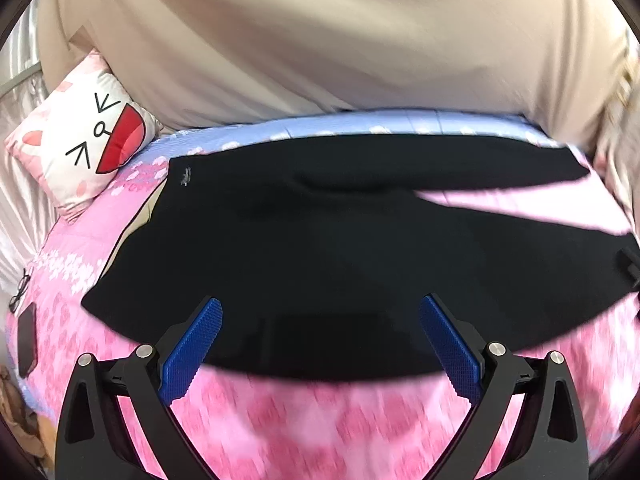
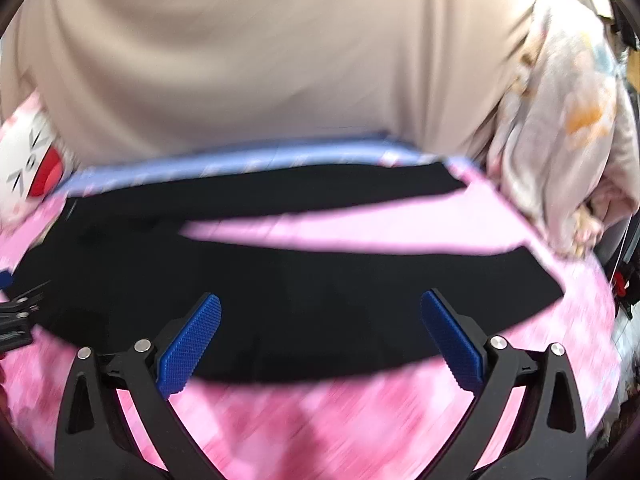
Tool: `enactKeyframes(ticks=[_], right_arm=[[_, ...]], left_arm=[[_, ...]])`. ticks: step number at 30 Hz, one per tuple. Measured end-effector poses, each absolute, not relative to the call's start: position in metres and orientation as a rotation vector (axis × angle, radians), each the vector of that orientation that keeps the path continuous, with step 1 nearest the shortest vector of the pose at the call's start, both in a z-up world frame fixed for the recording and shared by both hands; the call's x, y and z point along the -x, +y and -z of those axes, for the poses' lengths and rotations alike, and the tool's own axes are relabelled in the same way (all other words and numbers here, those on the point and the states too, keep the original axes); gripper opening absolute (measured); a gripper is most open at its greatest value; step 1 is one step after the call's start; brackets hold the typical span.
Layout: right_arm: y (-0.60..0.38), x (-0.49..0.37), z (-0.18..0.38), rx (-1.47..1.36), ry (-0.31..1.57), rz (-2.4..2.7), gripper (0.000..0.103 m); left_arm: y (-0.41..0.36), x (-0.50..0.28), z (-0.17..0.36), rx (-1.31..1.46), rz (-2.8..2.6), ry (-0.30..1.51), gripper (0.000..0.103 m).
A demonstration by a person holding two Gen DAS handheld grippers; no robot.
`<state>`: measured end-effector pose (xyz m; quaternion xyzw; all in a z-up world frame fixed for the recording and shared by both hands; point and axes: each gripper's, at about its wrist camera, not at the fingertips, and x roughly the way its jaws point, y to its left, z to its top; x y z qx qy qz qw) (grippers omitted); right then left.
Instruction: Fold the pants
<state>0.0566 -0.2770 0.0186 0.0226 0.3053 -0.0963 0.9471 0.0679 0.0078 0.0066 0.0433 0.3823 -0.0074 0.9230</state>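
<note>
Black pants (image 1: pixel 320 248) lie flat on a pink flowered bed cover (image 1: pixel 320 420), waist to the left, the two legs spreading apart to the right. My left gripper (image 1: pixel 320 308) hovers open over the near edge of the seat part, nothing between its blue pads (image 1: pixel 192 344). In the right wrist view the same pants (image 2: pixel 300 292) show their legs with a pink wedge of cover between them. My right gripper (image 2: pixel 320 304) stands open above the near leg, holding nothing. Both views are blurred by motion.
A white cushion with a red mouth print (image 1: pixel 84 136) leans at the back left. A beige curtain (image 1: pixel 320 40) hangs behind the bed. A pale patterned cloth bundle (image 2: pixel 568 120) sits at the right. A dark phone (image 1: pixel 27 344) and glasses (image 1: pixel 20 292) lie at the left edge.
</note>
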Motion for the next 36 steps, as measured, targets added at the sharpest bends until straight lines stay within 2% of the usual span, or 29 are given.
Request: enactKeyframes(ticks=[5,13,17,28,29,33,35,36], right_arm=[[-0.348,-0.148,-0.024,-0.139,0.64,0.226,0.098],[-0.5,-0.286,0.006,-0.204,0.775,0.303,0.098],[-0.545,-0.336,0.024,-0.218,0.822,0.299,0.098],[-0.565,-0.402,0.07,-0.089,0.927,0.241,0.096],[-0.565,-0.402,0.07,-0.099,0.919,0.231,0.094],[-0.564,-0.401,0.066,-0.147,0.888,0.174,0.057],[-0.563,-0.399,0.064,-0.154,0.886,0.166,0.049],[-0.563,-0.397,0.063,-0.165,0.883,0.158,0.04]], left_arm=[[0.026,-0.117,-0.014,-0.044,0.014,0.777,0.097],[0.055,-0.194,-0.018,0.03,-0.076,0.758,0.095],[0.058,-0.233,-0.007,-0.062,-0.126,0.86,0.096],[0.069,-0.27,0.009,-0.027,-0.052,0.902,0.097],[0.077,-0.274,0.008,-0.015,-0.058,0.899,0.097],[0.132,-0.303,-0.001,0.042,-0.125,0.866,0.097],[0.174,-0.326,-0.005,0.067,-0.198,0.851,0.097],[0.188,-0.333,-0.006,0.069,-0.223,0.847,0.097]])
